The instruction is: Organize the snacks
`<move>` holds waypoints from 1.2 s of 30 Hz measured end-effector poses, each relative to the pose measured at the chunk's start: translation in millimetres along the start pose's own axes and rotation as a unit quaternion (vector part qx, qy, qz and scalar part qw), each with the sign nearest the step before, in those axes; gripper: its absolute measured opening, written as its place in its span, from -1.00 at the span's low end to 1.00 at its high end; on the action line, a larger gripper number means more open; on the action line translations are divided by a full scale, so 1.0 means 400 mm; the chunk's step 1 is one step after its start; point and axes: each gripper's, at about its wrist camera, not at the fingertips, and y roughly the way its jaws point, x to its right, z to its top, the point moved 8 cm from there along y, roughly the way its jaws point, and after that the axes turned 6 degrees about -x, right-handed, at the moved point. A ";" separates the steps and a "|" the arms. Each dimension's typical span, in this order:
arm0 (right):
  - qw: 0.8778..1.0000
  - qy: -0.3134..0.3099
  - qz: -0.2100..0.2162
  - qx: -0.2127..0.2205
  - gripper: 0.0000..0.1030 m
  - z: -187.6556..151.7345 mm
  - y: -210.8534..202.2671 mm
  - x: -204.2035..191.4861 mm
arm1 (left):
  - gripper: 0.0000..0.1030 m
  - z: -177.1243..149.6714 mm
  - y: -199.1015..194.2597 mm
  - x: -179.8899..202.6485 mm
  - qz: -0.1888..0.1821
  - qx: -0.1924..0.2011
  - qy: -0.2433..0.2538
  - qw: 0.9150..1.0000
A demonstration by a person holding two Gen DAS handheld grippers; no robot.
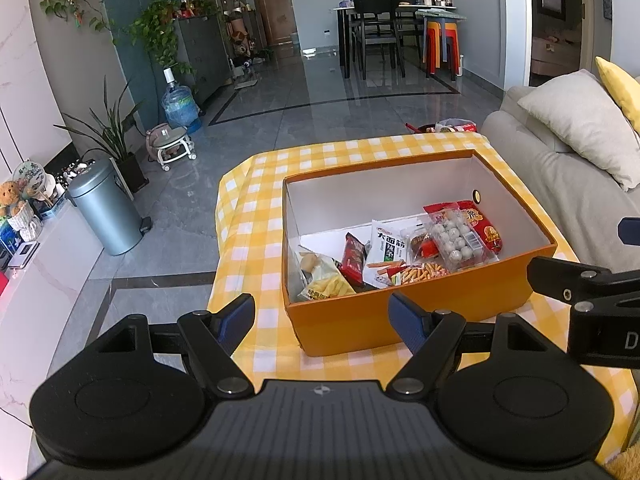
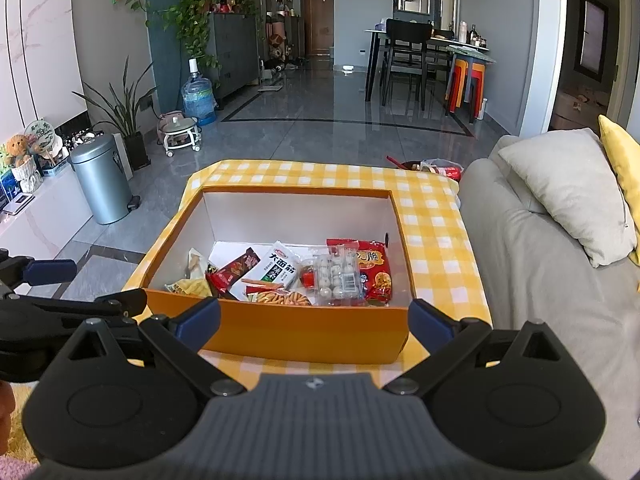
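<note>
The left gripper (image 1: pixel 322 314) hangs spread and empty just short of the near wall of the orange box (image 1: pixel 420 312), and the right gripper (image 2: pixel 314 320) waits beside it, equally spread with nothing between its fingers, straddling the same near wall. All the snacks visible sit inside the box, crowded toward its near side, so the step in hand is probably a tidying of what is already packed, or a first pick; a good approach is to come down over the rim steeply, since the tall card walls block any low, sideways reach. At the left of the pile lies a pale yellow crinkled bag (image 1: pixel 326 284), soft and puffy, best pinched by its sealed edge. Next, a slim dark red packet (image 2: pixel 234 270) leans tilted, thin enough to slip. The white pouch with green print (image 2: pixel 278 268) is flat and glossy. Below it a clear bag of orange sticks (image 2: pixel 282 298) looks brittle, so a light squeeze suits it. A clear rigid tray of pale round balls (image 2: pixel 338 274) overlaps a red foil bag (image 2: pixel 376 270) at the right. The box rests on a surface under a yellow checked cloth (image 2: pixel 436 240), soft and likely to drag.
</note>
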 end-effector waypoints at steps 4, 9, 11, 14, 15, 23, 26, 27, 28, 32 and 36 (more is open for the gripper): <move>1.000 0.001 0.001 -0.001 0.88 -0.001 0.000 0.001 | 0.73 -0.004 0.002 -0.002 -0.001 -0.003 0.000 1.000; 1.000 0.000 0.000 -0.002 0.88 -0.005 0.002 -0.002 | 0.73 -0.004 0.001 -0.004 -0.002 -0.005 -0.001 1.000; 1.000 -0.001 0.000 -0.003 0.88 -0.007 0.003 -0.003 | 0.73 -0.002 0.002 -0.003 -0.002 -0.005 0.000 1.000; 1.000 0.000 0.000 -0.003 0.88 -0.008 0.004 -0.004 | 0.73 -0.002 0.002 -0.003 -0.002 -0.005 0.000 1.000; 1.000 0.000 0.000 -0.003 0.88 -0.008 0.004 -0.004 | 0.73 -0.002 0.002 -0.003 -0.002 -0.005 0.000 1.000; 1.000 0.000 0.000 -0.009 0.88 -0.013 0.010 -0.005 | 0.73 -0.003 0.004 -0.002 -0.004 -0.006 -0.001 1.000; 1.000 -0.001 -0.001 -0.011 0.88 -0.013 0.011 -0.004 | 0.73 -0.004 0.004 0.000 -0.003 -0.006 0.000 1.000; 1.000 -0.001 -0.001 -0.011 0.88 -0.012 0.011 -0.004 | 0.73 -0.004 0.003 0.000 -0.004 -0.007 0.000 1.000; 1.000 -0.002 -0.001 -0.012 0.88 -0.012 0.011 -0.005 | 0.73 -0.004 0.003 0.000 -0.004 -0.007 0.000 1.000; 1.000 -0.002 0.000 -0.013 0.88 -0.012 0.010 -0.003 | 0.73 -0.004 0.003 0.000 -0.004 -0.007 -0.001 1.000; 1.000 -0.002 0.000 -0.013 0.88 -0.012 0.010 -0.004 | 0.73 -0.004 0.002 -0.001 -0.004 -0.007 -0.001 1.000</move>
